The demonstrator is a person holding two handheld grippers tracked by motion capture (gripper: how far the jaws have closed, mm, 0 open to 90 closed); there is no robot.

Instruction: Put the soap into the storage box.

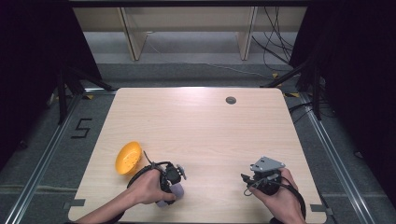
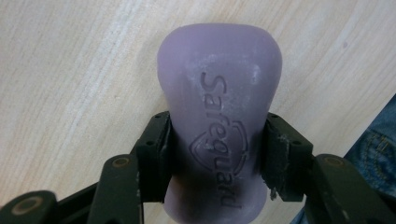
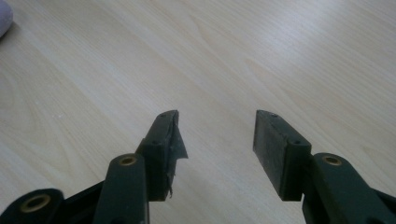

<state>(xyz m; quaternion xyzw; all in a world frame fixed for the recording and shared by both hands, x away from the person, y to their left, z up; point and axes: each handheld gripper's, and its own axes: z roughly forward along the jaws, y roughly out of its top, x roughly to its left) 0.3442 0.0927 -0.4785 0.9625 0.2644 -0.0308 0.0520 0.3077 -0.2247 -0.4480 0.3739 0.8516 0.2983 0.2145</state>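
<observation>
Clamped on both flanks of purple soap bar (image 2: 219, 126) by left gripper (image 2: 217, 158), flat on table (image 2: 70, 93) beyond the jaws. Right gripper (image 3: 217, 140) gaped, held nothing. Orange bowl (image 1: 128, 157) near left gripper. Risked squirting out: slick, tapered sides, narrow bite.

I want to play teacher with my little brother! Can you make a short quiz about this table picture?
1. True or false: the left gripper is shut on the purple soap.
2. What is between the jaws of the right gripper? A) soap B) nothing C) the bowl
3. In the high view, on which side of the left gripper is the yellow bowl?

Key: 1. True: both pads press its sides. 2. B: the jaws stand apart over the bare table. 3. To its left, on the table and apart from it.
</observation>
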